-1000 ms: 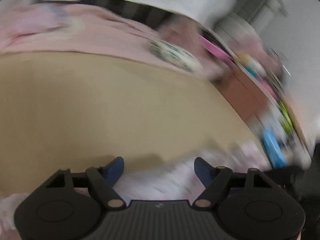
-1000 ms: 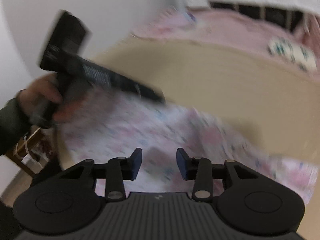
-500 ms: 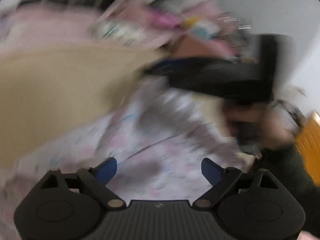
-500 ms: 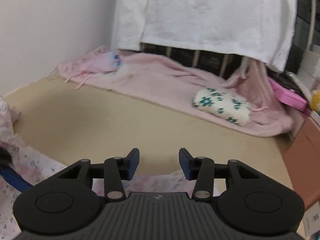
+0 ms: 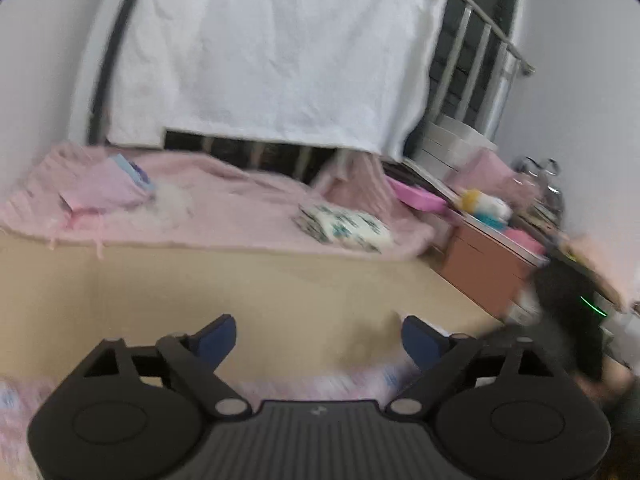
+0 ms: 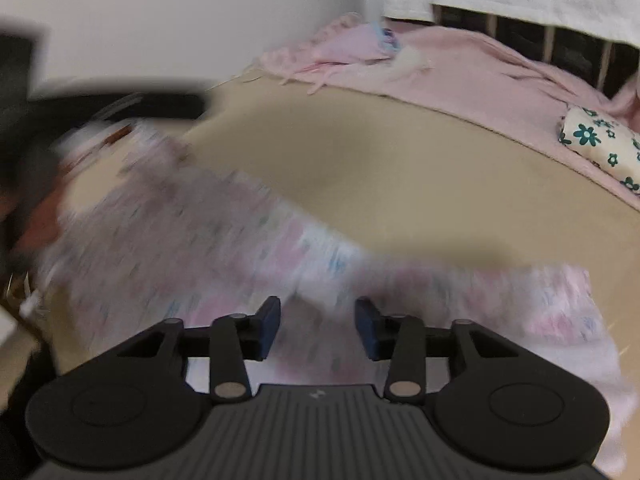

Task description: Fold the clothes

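Observation:
A pink and white floral garment lies spread on the tan bed sheet, blurred by motion. My right gripper is open just above its near part, holding nothing. My left gripper is open wide over the tan sheet, with a strip of the garment just under its fingers. The other gripper shows as a dark blur at the left edge of the right wrist view and at the right of the left wrist view.
A pink blanket lies across the far side of the bed with a folded flowered cloth on it. A white sheet hangs over the metal bed rail. A cluttered orange cabinet stands at the right.
Both grippers swing about fast. The left view turned from the garment and the other gripper back to the bed's far side. The right view turned down to the garment.

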The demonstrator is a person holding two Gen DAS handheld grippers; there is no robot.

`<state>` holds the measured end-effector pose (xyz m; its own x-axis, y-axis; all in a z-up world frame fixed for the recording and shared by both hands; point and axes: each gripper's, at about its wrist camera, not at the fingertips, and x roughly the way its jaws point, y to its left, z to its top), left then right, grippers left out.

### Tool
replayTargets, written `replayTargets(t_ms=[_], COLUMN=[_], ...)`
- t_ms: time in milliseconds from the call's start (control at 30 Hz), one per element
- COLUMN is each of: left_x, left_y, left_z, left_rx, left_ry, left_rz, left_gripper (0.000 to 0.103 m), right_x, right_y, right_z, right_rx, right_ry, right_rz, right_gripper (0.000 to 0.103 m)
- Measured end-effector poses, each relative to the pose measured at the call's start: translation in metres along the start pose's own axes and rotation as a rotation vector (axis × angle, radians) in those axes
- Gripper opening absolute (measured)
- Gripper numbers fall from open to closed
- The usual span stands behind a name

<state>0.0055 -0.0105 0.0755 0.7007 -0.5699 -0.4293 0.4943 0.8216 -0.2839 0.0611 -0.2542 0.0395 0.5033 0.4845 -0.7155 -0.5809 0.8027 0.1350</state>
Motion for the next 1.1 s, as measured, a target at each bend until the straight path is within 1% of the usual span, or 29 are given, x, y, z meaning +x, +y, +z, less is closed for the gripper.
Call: replayTargets(t_ms=[33, 67, 100, 133, 200, 233, 300, 367, 400, 467, 533, 600, 667, 700, 733, 767, 800, 833, 867, 900, 933, 967, 1100], left_x=[-0.004, -0.007, -0.004, -0.002, 0.008, 0.015, 0.028, 0.043, 0.052, 0.054, 0.051, 0.046, 0.039, 0.037, 0.037, 0.037, 0.036, 0.036, 0.034, 0.033, 0.031, 0.029, 0.005], left_y=[0.0, 0.0, -0.001, -0.003, -0.004, -0.005, -0.008, -0.006, -0.003, 0.006, 0.015, 0.024, 0.027, 0.029, 0.028, 0.028, 0.026, 0.024, 0.021, 0.018, 0.016, 0.015, 0.007], left_z=[-0.008, -0.015, -0.022, -0.03, -0.041, -0.042, -0.037, -0.025, -0.017, -0.014, -0.018, -0.022, -0.026, -0.027, -0.027, -0.027, -0.026, -0.026, -0.026, -0.026, -0.027, -0.028, -0.024], left_rx=[0.017, 0.038, 0.063, 0.089, 0.126, 0.138, 0.151, 0.135, 0.115, 0.08, 0.04, 0.002, -0.002, 0.0, 0.009, 0.015, 0.023, 0.037, 0.067, 0.09, 0.101, 0.107, 0.105], left_ry=[0.038, 0.079, 0.124, 0.169, 0.247, 0.281, 0.316, 0.328, 0.342, 0.37, 0.391, 0.404, 0.397, 0.397, 0.402, 0.407, 0.417, 0.428, 0.438, 0.446, 0.448, 0.449, 0.393], left_rz=[-0.008, -0.015, -0.018, -0.02, -0.024, -0.034, -0.057, -0.071, -0.064, -0.067, -0.104, -0.15, -0.175, -0.186, -0.194, -0.194, -0.174, -0.154, -0.131, -0.117, -0.119, -0.12, -0.125], left_gripper=[0.093, 0.093, 0.093, 0.093, 0.093, 0.092, 0.092, 0.092, 0.092, 0.092, 0.092, 0.092, 0.088, 0.085, 0.075, 0.059, 0.048, 0.026, 0.013, 0.011, 0.011, 0.007, 0.003], right_x=[0.002, 0.002, 0.002, 0.003, 0.005, 0.003, -0.013, -0.032, -0.041, -0.057, -0.069, -0.075, -0.079, -0.079, -0.077, -0.076, -0.074, -0.071, -0.07, -0.069, -0.069, -0.074, -0.108], right_y=[-0.007, -0.02, -0.035, -0.045, -0.057, -0.059, -0.053, -0.047, -0.044, -0.039, -0.036, -0.036, -0.035, -0.034, -0.034, -0.033, -0.031, -0.029, -0.025, -0.021, -0.017, -0.012, 0.011], right_z=[0.006, 0.012, 0.016, 0.017, 0.018, 0.017, 0.009, 0.001, -0.004, -0.016, -0.035, -0.053, -0.066, -0.07, -0.072, -0.073, -0.074, -0.073, -0.072, -0.071, -0.07, -0.071, -0.074], right_rx=[0.069, 0.171, 0.277, 0.34, 0.41, 0.424, 0.394, 0.354, 0.322, 0.225, 0.161, 0.121, 0.092, 0.079, 0.067, 0.058, 0.05, 0.04, 0.019, -0.008, -0.03, -0.046, -0.079], right_ry=[-0.043, -0.097, -0.143, -0.161, -0.16, -0.166, -0.185, -0.195, -0.192, -0.137, -0.064, -0.002, 0.019, 0.019, 0.011, 0.001, -0.01, -0.017, -0.015, -0.01, -0.01, -0.019, -0.082], right_rz=[-0.034, -0.058, -0.062, -0.061, -0.074, -0.076, -0.047, -0.039, -0.045, -0.079, -0.088, -0.049, -0.011, -0.003, -0.005, -0.009, -0.014, -0.026, -0.038, -0.043, -0.05, -0.058, -0.094], right_gripper=[0.036, 0.037, 0.038, 0.04, 0.041, 0.041, 0.041, 0.042, 0.042, 0.045, 0.045, 0.045, 0.045, 0.045, 0.045, 0.045, 0.045, 0.041, 0.026, 0.018, 0.012, 0.006, 0.005])
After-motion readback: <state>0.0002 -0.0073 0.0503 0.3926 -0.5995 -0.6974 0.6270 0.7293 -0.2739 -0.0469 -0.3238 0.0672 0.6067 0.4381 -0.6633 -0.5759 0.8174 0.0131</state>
